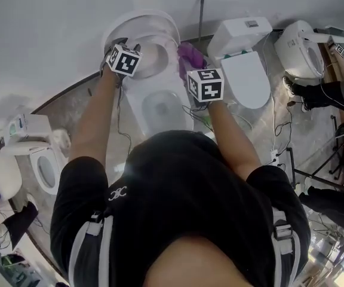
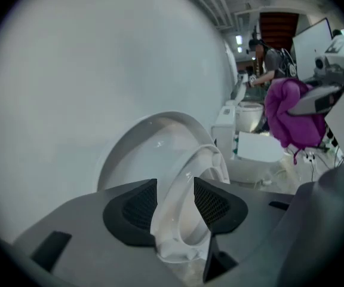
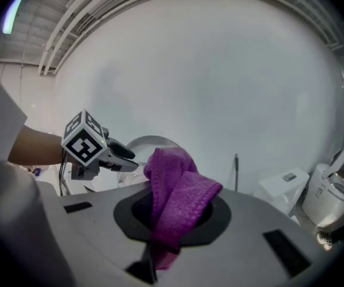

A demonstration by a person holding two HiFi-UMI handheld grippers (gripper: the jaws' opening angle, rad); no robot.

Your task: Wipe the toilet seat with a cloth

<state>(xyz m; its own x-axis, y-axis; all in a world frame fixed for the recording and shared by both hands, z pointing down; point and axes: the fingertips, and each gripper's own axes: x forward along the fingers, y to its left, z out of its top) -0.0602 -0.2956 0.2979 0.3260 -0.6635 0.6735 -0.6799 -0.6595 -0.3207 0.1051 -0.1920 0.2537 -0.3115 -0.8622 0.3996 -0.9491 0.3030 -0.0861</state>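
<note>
Right gripper (image 3: 173, 217): jaws clamped on the cloth (image 3: 181, 199). It's bunched and folded, with a wad standing up past the jaws and a short tail hanging below. My read is that the wad sits out front so fabric meets the plastic, not the jaws.

Left gripper (image 2: 175, 199): jaws wide and holding nothing. The rim of the raised seat (image 2: 187, 181) runs through the gap, but the pads don't look pressed on it. It's probably parked there as a guard, so the seat can't drop while the other hand wipes.

Both arms reach out over the bowl (image 1: 160, 107), with the grippers on either side of the seat. That leaves the ring's face open from the right.

The cloth is up in the air to the right of the seat, near it but not touching. The wipe doesn't look started yet.

The seat stands tilted up just in front of the lid (image 2: 139, 154), which is up too and backs close to the wall (image 1: 52, 28). That posture suits doing the ring's underside or edge.

Next move, I'd say: bring the wad onto the ring and run along it. The risk is that the unclamped seat swings down under the push.

Farther out, a closed toilet (image 1: 243, 76) stands on the right, with more beyond it and to the left. They aren't involved.
</note>
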